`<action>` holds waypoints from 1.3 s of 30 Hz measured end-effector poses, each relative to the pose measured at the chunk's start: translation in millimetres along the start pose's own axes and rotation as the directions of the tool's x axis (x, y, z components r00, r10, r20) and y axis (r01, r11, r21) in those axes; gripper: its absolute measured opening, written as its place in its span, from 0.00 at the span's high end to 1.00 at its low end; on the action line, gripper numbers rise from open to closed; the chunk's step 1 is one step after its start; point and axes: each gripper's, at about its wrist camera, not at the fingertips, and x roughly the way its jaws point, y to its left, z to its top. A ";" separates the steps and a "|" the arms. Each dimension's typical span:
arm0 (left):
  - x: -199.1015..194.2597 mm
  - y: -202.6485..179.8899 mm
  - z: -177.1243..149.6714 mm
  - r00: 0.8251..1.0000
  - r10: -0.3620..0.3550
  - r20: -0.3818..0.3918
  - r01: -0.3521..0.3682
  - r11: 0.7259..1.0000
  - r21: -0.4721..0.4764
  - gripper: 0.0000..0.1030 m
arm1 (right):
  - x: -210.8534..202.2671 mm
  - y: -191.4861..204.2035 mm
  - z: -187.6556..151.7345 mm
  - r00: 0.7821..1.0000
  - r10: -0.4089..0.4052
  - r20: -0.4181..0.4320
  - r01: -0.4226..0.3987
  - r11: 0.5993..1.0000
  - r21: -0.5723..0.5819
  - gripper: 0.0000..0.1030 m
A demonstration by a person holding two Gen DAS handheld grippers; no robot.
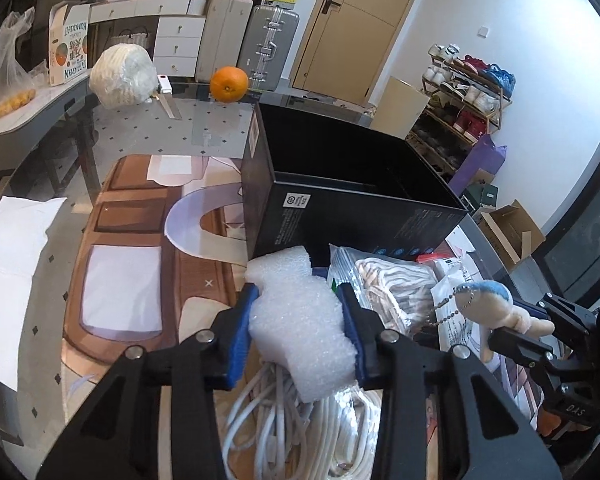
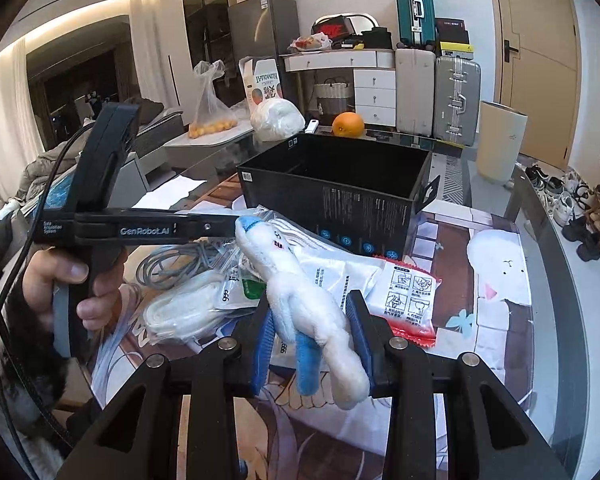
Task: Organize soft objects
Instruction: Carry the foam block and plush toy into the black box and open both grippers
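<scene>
**Both tongs loaded; open box ahead at frame centre**

Clearance: in the left wrist view the glass worktop lies open across the left half of the frame, carrying only flat paper sheets and a printed mat. Its far edge holds an orange and a white wrapped bundle, both well apart from the work area. The black box stands at centre, top open, interior dark; its near wall is just beyond the clutter. The right of the frame is crowded with bagged items, and the worktop's curved right edge shows in the right wrist view.

Task items: the white foam piece sits lower centre, above a coil of white cable. A bagged cloth lies just beside it on the right. The plush toy sits centre in the right wrist view, tilted, head toward the box, above a red-edged packet and other bags.

Tongs: the left tongs are narrowed onto the foam piece, both blue pads pressing its sides. The right tongs are clamped on the plush toy's lower body, legs hanging below the pads. A hand grips the left tool's handle at the left of the right wrist view.
</scene>
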 end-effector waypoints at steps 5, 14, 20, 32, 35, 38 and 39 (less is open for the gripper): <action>-16.2 -3.2 -3.7 0.999 0.023 0.043 -0.024 0.999 0.021 0.63 | -0.5 -1.9 1.3 1.000 -0.017 0.011 0.017 1.000 0.006 0.66; -40.9 -8.9 9.4 0.989 0.051 0.138 -0.061 0.996 0.064 0.63 | -7.0 -10.0 15.9 0.997 -0.066 0.045 0.063 0.997 0.053 0.66; -41.4 -17.3 26.7 0.983 0.046 0.175 -0.067 0.991 0.115 0.63 | -6.3 -16.9 35.9 0.993 -0.099 0.061 0.094 0.993 0.075 0.66; -28.3 -31.1 65.8 0.973 0.007 0.232 -0.049 0.982 0.180 0.63 | 10.5 -30.5 83.7 0.989 -0.104 0.104 0.091 0.988 0.122 0.66; -24.7 -30.8 73.6 0.972 0.001 0.237 -0.045 0.983 0.180 0.63 | 17.2 -33.4 94.1 0.989 -0.104 0.103 0.092 0.989 0.116 0.66; -17.9 -30.4 81.0 0.971 0.001 0.238 -0.046 0.982 0.184 0.63 | 24.1 -36.3 103.3 0.989 -0.111 0.095 0.100 0.989 0.110 0.66; -15.1 -30.6 82.7 0.972 0.004 0.236 -0.049 0.982 0.185 0.63 | 26.1 -37.3 105.3 0.989 -0.113 0.094 0.102 0.989 0.108 0.66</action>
